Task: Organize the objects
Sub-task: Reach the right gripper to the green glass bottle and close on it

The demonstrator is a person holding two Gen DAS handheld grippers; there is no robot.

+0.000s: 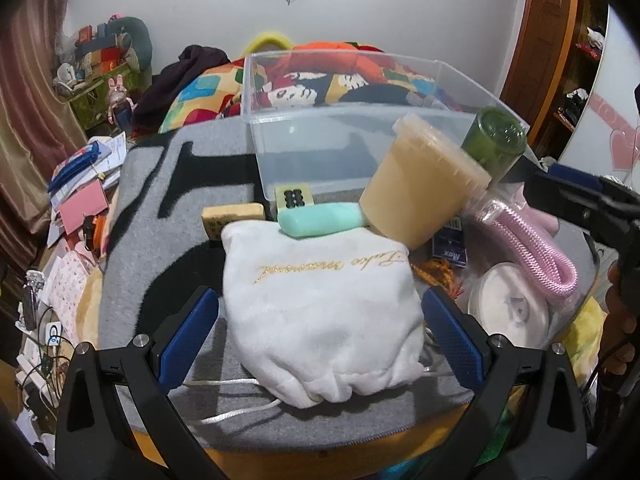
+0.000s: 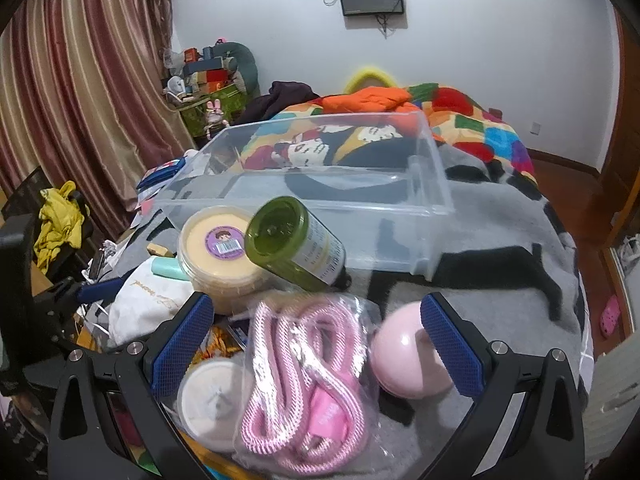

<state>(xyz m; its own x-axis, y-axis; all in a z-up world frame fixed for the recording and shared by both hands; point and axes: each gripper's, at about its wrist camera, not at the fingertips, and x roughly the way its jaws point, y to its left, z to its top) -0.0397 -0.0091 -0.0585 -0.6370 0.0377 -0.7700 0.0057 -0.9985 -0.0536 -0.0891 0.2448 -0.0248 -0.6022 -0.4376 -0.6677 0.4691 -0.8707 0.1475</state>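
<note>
- Clear plastic bin (image 1: 360,152), upper centre of both views, sits on the grey blanket (image 1: 160,240); looks empty, likely the drop target.
- White pouch (image 1: 324,320), lower centre of left wrist view, lies straight ahead between the left gripper (image 1: 320,340) pads; its wide side spans nearly the whole gap, drawstring end toward the camera. Jaws spread wide, gripping nothing; whether the pads touch the cloth I cannot tell.
- Bagged pink rope (image 2: 304,384), bottom centre of right wrist view, lies between the right gripper (image 2: 316,344) fingers, loops running away from the camera. Jaws wide open, holding nothing.
- Pink ball (image 2: 408,352) just inside the right pad.
- Beige tub (image 2: 220,252) and green bottle (image 2: 300,244) lean together, between the rope and the bin.
- Mint case (image 1: 320,220) touches the pouch's far edge.
- Judgement: left gripper nearer the pouch, right nearer the rope; bin beyond both.
</note>
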